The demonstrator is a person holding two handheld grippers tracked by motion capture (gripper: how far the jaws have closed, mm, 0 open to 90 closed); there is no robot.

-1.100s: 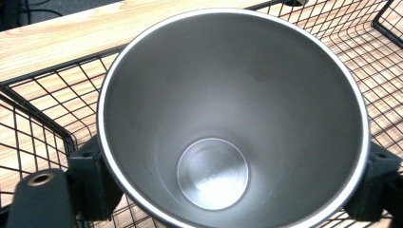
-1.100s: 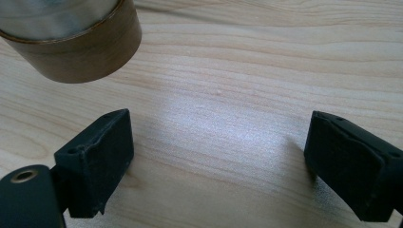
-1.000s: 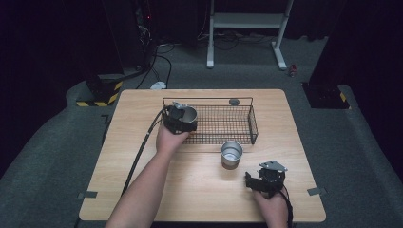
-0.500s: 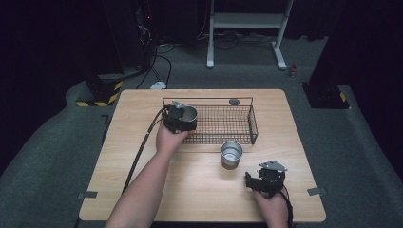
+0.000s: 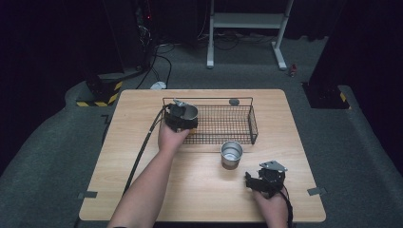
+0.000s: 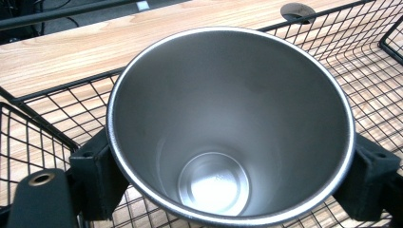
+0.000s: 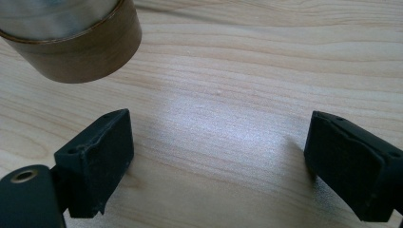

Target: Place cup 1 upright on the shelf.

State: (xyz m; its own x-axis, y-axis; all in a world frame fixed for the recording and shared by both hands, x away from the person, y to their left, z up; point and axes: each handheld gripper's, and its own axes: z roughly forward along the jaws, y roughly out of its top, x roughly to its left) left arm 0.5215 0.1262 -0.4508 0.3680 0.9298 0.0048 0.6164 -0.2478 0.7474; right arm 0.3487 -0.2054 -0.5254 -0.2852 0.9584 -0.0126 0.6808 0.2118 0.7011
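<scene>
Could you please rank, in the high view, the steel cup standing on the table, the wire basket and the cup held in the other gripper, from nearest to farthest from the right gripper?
From the right gripper:
1. Steel cup on the table, just up-left of it.
2. Wire basket, behind that cup.
3. Held cup, at the basket's left end in the left gripper.

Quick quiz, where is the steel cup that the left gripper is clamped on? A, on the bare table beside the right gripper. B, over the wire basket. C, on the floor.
B: the left gripper clamps the steel cup with the wire basket mesh beneath it.
</scene>
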